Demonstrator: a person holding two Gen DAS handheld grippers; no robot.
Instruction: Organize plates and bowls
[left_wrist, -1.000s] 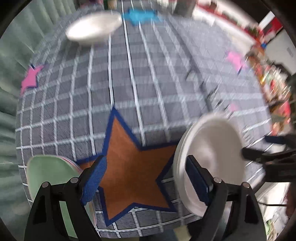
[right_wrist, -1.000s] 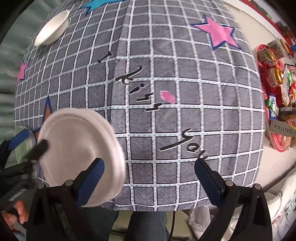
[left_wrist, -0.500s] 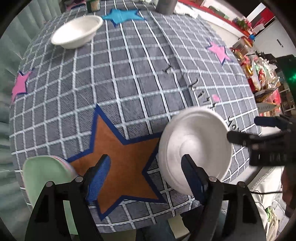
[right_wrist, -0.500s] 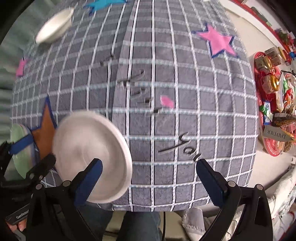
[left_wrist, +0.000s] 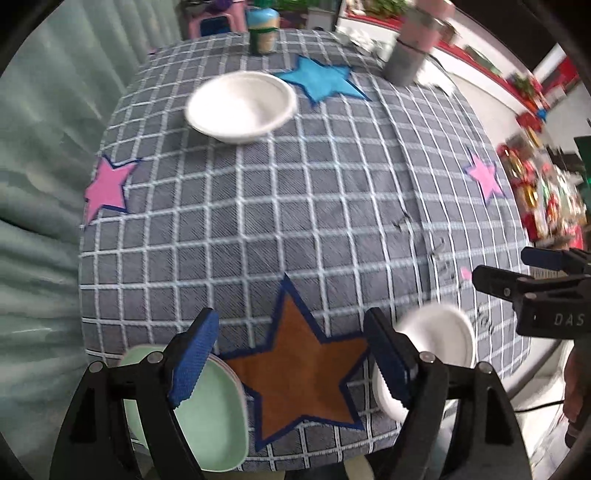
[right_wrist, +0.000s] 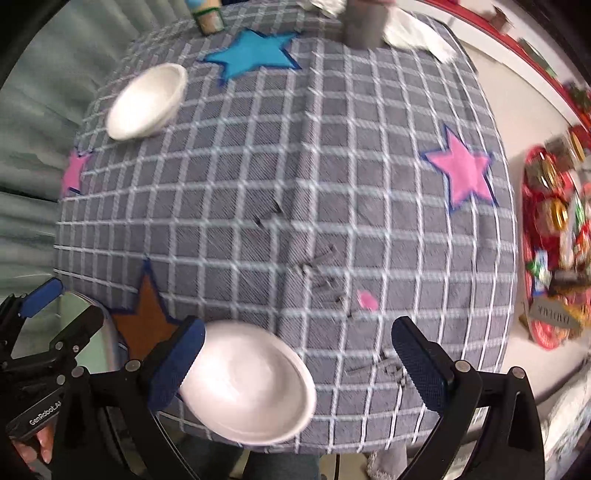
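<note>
A white plate (left_wrist: 439, 339) lies at the table's near edge, also in the right wrist view (right_wrist: 247, 380). A white bowl (left_wrist: 242, 105) sits at the far left, also in the right wrist view (right_wrist: 147, 101). A green plate on a stack (left_wrist: 214, 410) lies at the near left corner. My left gripper (left_wrist: 291, 358) is open and empty above the brown star, between the green plate and the white plate. My right gripper (right_wrist: 295, 358) is open and empty, its left finger beside the white plate.
The table carries a grey checked cloth (left_wrist: 295, 206) with brown, blue and pink stars. A grey cup (left_wrist: 404, 62) and a jar (left_wrist: 262, 37) stand at the far edge. A red tray of items (right_wrist: 554, 251) lies off to the right. A curtain hangs at left.
Both grippers have drawn back and up from the table. The white plate now lies nearer the bottom of both views, free of the fingers. The far bowl shows larger.
</note>
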